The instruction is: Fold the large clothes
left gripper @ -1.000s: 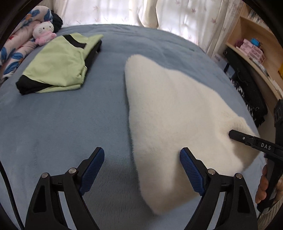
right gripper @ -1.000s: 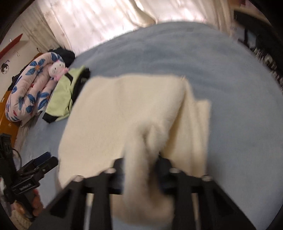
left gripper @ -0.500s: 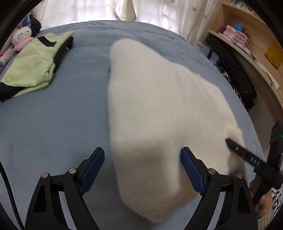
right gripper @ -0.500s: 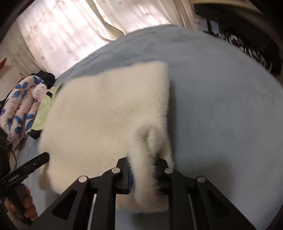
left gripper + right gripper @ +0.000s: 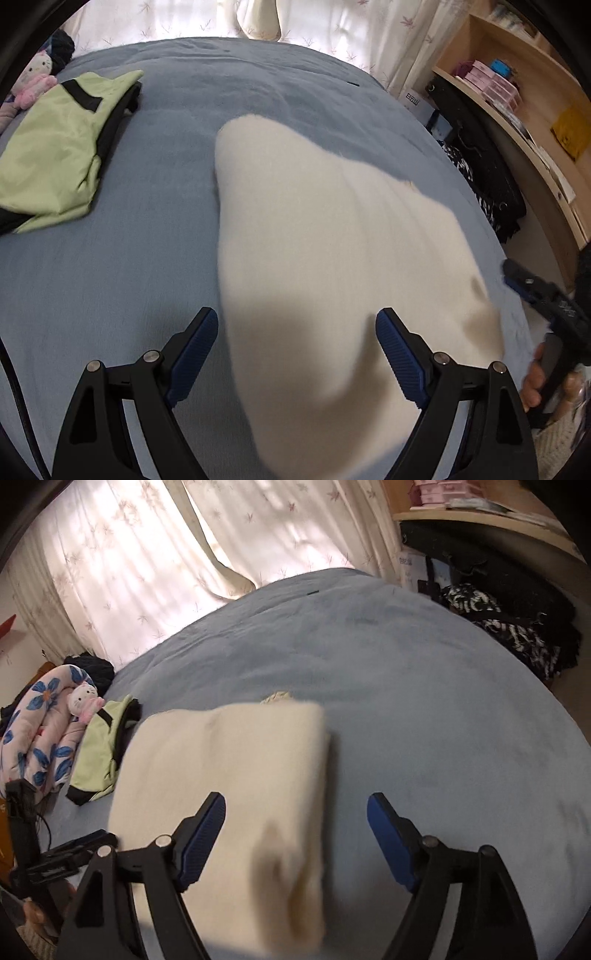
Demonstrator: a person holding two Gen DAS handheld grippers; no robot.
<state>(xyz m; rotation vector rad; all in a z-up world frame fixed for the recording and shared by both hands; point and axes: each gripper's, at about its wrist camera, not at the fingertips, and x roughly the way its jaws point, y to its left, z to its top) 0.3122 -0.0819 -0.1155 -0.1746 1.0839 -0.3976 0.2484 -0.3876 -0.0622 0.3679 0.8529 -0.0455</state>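
A folded cream fleece garment [image 5: 332, 258] lies flat on the blue bed cover [image 5: 129, 295]. My left gripper [image 5: 297, 354] hovers open above the garment's near end, nothing between its blue pads. In the right wrist view the same garment [image 5: 229, 775] lies ahead, its near right corner under my right gripper [image 5: 295, 834], whose jaws are opening and stand wide, the pads clear of the cloth. The right gripper [image 5: 535, 291] also shows at the right edge of the left wrist view, beside the garment's corner.
A folded green and black garment [image 5: 55, 158] lies at the left of the bed, next to a plush toy [image 5: 83, 699] and a flowered quilt [image 5: 40, 734]. Curtains [image 5: 166, 554] hang behind. Shelves [image 5: 535, 110] and dark clothes [image 5: 487, 177] stand at the right.
The right gripper was shut on the garment's corner; now it has let go and stands wide, drawn back. The corner has dropped flat. The left gripper shifted over the garment.
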